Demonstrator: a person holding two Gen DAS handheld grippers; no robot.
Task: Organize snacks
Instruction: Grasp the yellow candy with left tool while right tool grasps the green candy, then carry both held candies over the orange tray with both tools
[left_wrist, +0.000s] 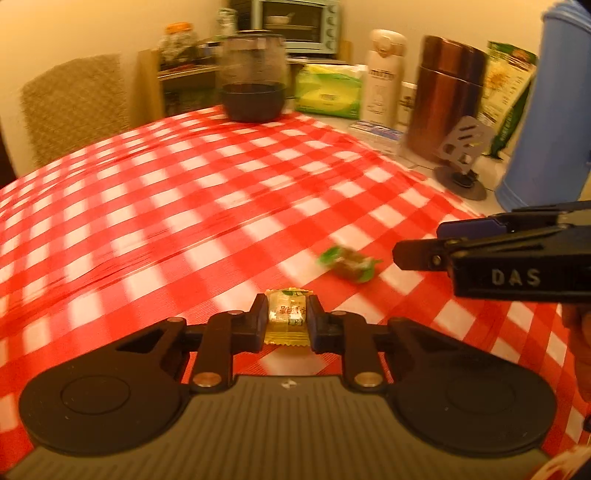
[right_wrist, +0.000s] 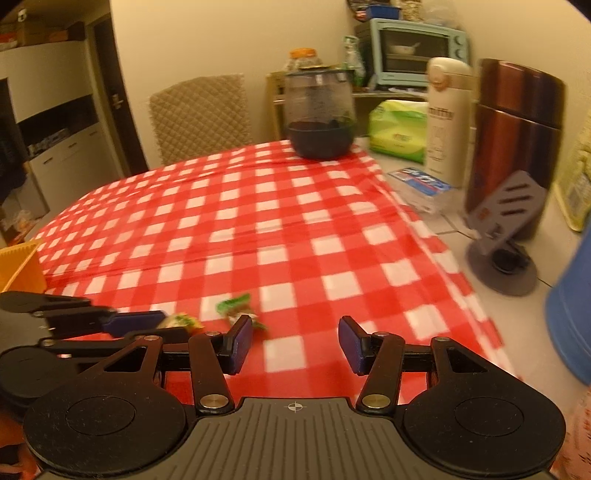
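- Pick-up step: the left gripper has its fingers clamped on a yellow wrapped candy at the near tabletop.
- The right gripper, fingers part-open and empty, hovers just right of a green wrapped candy.
- Next, probably: shift left, straddle it, close.

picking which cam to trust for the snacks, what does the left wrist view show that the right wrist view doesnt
Only the left wrist view: the yellow candy squarely pinched in the left gripper, plus a green-printed bag at the back.

Only the right wrist view: the right gripper open with nothing between its fingers, a yellow basket at the left edge, and cabinets.

Both: the green candy on the checked cloth, the dark jar and brown flask.
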